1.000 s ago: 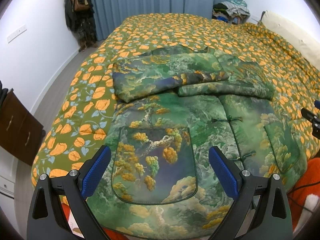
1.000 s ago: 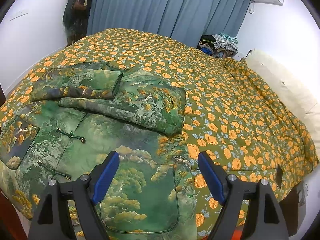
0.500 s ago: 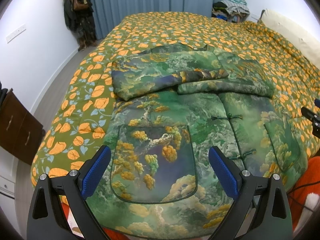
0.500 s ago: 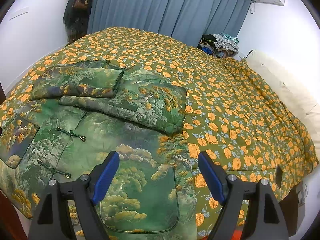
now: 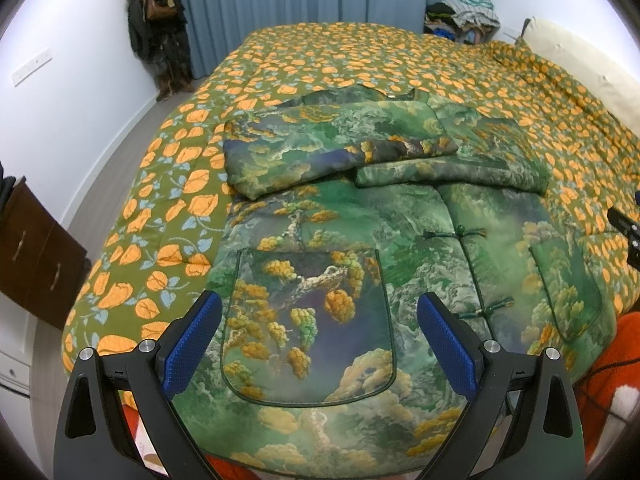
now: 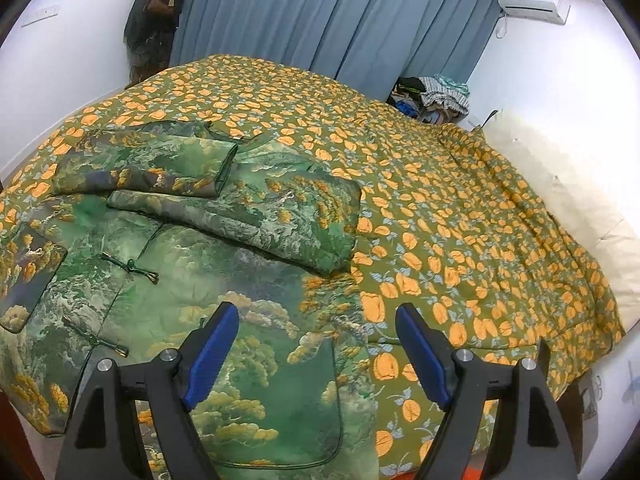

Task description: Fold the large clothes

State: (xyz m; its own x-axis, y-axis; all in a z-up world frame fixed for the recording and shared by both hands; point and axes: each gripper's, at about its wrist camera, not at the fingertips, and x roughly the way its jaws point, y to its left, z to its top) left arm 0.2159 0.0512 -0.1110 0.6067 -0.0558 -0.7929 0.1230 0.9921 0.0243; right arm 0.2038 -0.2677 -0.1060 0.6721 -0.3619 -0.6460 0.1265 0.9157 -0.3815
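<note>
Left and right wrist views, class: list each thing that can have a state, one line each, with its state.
Green landscape-print padded jacket: laid flat on the bed, front up, both sleeves folded across the chest.
Dark green knot buttons: fastened.
Orange-leaf quilt: spread over the bed.
Blue curtains: drawn shut.
Left gripper: open, empty.
Right gripper: open, empty.

The jacket [image 5: 360, 264] covers the bed's near end, its folded sleeves [image 5: 340, 152] forming a raised ridge across it. Beyond and rightward, the quilt [image 6: 460, 208] lies open up to the pillow [image 6: 560, 184]
</note>
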